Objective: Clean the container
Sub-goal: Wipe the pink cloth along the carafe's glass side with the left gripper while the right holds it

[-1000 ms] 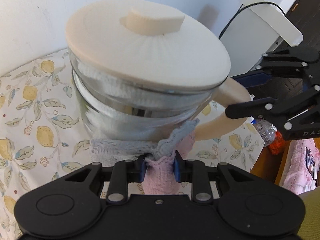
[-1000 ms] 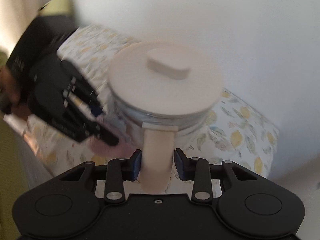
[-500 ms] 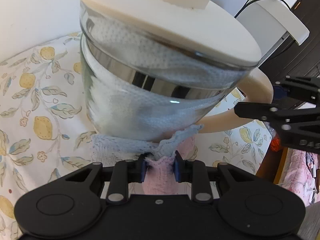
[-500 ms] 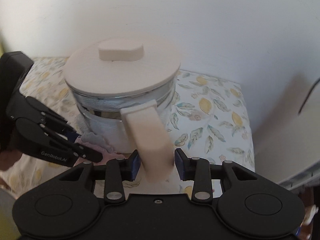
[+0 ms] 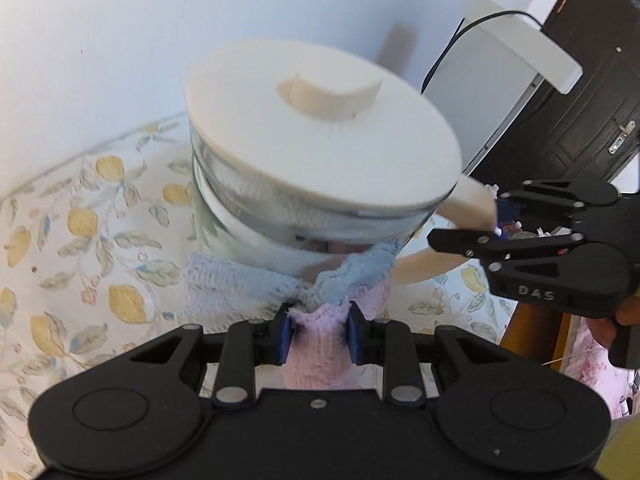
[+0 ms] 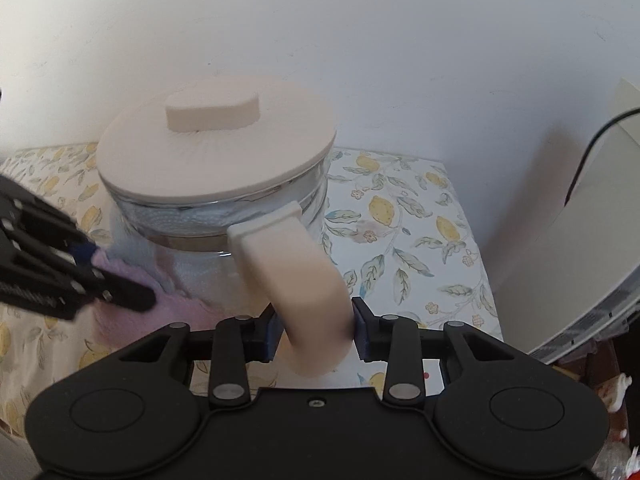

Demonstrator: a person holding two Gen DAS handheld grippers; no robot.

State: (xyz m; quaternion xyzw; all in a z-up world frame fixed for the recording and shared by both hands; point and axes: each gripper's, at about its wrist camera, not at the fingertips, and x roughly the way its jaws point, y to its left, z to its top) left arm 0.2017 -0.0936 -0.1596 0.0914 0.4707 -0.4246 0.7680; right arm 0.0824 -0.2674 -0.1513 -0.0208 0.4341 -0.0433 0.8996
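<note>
Gripping the cream handle (image 6: 298, 280) of the glass jug (image 5: 256, 224), the right tool (image 6: 314, 326) is holding it tilted over the lemon-print bench (image 6: 404, 220), with the lid (image 5: 320, 136) sitting on top. Pinching a pink and blue cloth (image 5: 320, 320) between narrow jaws, the left tool (image 5: 319, 330) is pressing that cloth against the jug's lower wall, just beside the handle.

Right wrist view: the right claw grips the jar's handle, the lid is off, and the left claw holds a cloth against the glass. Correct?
Not quite: the lid is on the jar, as the right wrist view shows. The right claw does grip the handle, and the left claw holds the cloth against the glass.
</note>
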